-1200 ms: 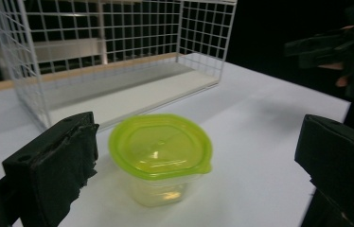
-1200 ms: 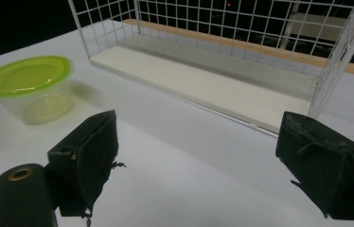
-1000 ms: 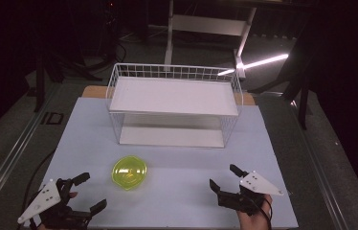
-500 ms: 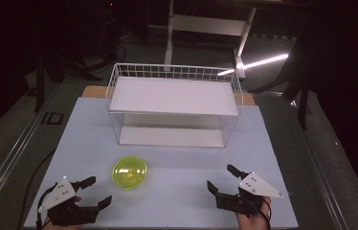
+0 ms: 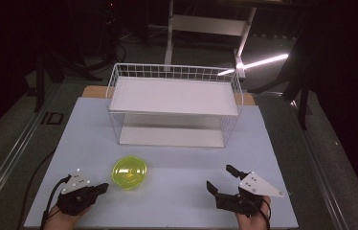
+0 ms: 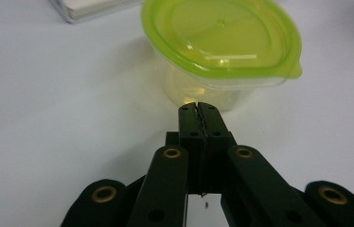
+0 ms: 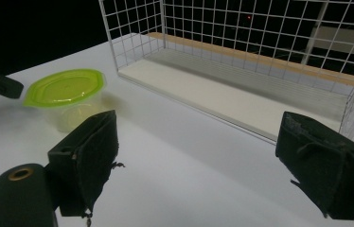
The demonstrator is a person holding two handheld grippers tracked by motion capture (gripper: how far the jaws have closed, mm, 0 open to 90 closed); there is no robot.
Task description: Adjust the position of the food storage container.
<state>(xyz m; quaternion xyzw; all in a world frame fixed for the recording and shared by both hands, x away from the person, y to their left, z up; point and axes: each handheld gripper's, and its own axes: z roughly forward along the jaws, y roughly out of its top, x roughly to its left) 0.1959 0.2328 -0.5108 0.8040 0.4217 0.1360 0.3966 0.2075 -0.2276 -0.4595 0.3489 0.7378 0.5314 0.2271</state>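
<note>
High view: left gripper (image 5: 101, 188) was seen with jaws now pressed together, where they had been spread a second earlier, tip aimed at the lidded green container (image 5: 129, 172) at its 2 o'clock, just short of it. Right gripper (image 5: 221, 180) was left spread, empty. A nudge was judged likelier than a grasp.

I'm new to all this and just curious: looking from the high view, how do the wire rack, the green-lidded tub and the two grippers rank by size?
1. Wire rack, by far the largest.
2. Right gripper and left gripper: about alike, so unranked.
3. Tub, slightly smaller, though close.
</note>
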